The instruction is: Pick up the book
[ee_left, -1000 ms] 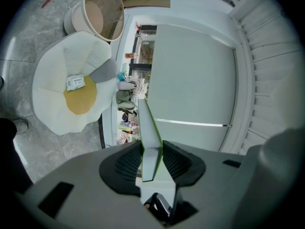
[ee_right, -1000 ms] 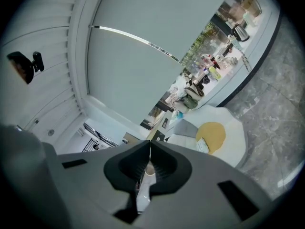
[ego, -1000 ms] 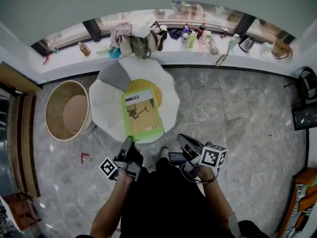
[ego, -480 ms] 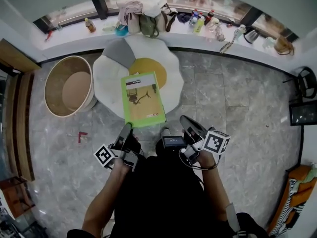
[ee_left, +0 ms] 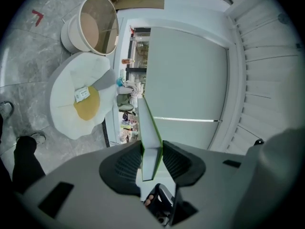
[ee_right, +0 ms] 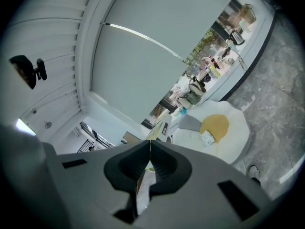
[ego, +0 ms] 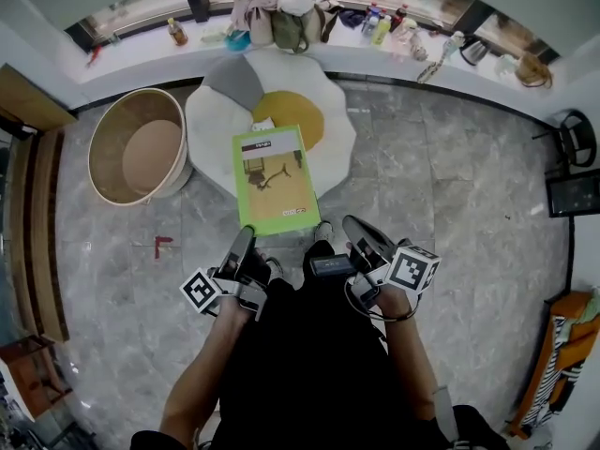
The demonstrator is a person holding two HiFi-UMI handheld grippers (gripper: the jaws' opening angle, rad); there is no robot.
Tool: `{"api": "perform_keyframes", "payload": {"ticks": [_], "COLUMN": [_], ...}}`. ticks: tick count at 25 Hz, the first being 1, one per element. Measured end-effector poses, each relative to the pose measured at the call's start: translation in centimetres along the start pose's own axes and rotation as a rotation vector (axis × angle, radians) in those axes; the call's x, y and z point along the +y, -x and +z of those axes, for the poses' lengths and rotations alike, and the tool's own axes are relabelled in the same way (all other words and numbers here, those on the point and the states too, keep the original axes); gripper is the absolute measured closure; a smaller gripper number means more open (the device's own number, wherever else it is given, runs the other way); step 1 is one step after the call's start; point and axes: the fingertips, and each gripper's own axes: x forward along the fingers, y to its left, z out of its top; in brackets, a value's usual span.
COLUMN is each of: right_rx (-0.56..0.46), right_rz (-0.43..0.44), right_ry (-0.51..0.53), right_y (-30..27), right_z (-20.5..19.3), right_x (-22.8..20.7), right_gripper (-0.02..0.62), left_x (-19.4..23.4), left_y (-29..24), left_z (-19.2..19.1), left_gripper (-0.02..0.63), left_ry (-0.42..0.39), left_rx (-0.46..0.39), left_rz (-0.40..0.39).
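A green book (ego: 275,178) hangs flat above the floor at the near edge of a white egg-shaped cushion (ego: 216,129). My left gripper (ego: 246,237) is shut on its near left corner. In the left gripper view the book's thick edge (ee_left: 151,142) sits pinched between the pads of the left gripper (ee_left: 152,159). My right gripper (ego: 354,225) is by the near right corner. In the right gripper view the right gripper (ee_right: 149,159) has its jaws closed on a thin edge of the book (ee_right: 162,128).
A round tan tub (ego: 141,143) stands left of the cushion. A small white card (ego: 262,125) lies on the cushion's yellow middle. Bottles and bags line the window sill (ego: 300,17). A red mark (ego: 161,245) is on the grey marble floor. A shoe (ego: 323,231) shows below the book.
Both grippers have drawn the book back from over the cushion toward the person; its near half now hangs over the floor. The grips look unchanged.
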Motion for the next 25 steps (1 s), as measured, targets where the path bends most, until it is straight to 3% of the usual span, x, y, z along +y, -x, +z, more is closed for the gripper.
{"api": "perform_keyframes", "payload": {"ticks": [10, 15, 25], "right_rx": [-0.046, -0.042, 0.008], "right_rz": [-0.064, -0.072, -0.005], "right_ry": [0.011, 0.014, 0.138], "right_y": [3.3, 3.5, 3.6], "right_z": [-6.9, -7.6, -7.2], "right_x": [3.2, 3.7, 5.4], "right_gripper": [0.578, 0.578, 0.578], "left_x": [0.9, 0.6, -0.2], "left_y": [5.5, 5.4, 5.4], "left_z": [-1.2, -1.3, -1.5], "left_gripper": [0.457, 0.457, 0.457], "left_ry": [0.017, 0.025, 0.011], "left_rx": [0.121, 0.145, 0.126], "left_rz": [0.0, 0.011, -0.017]}}
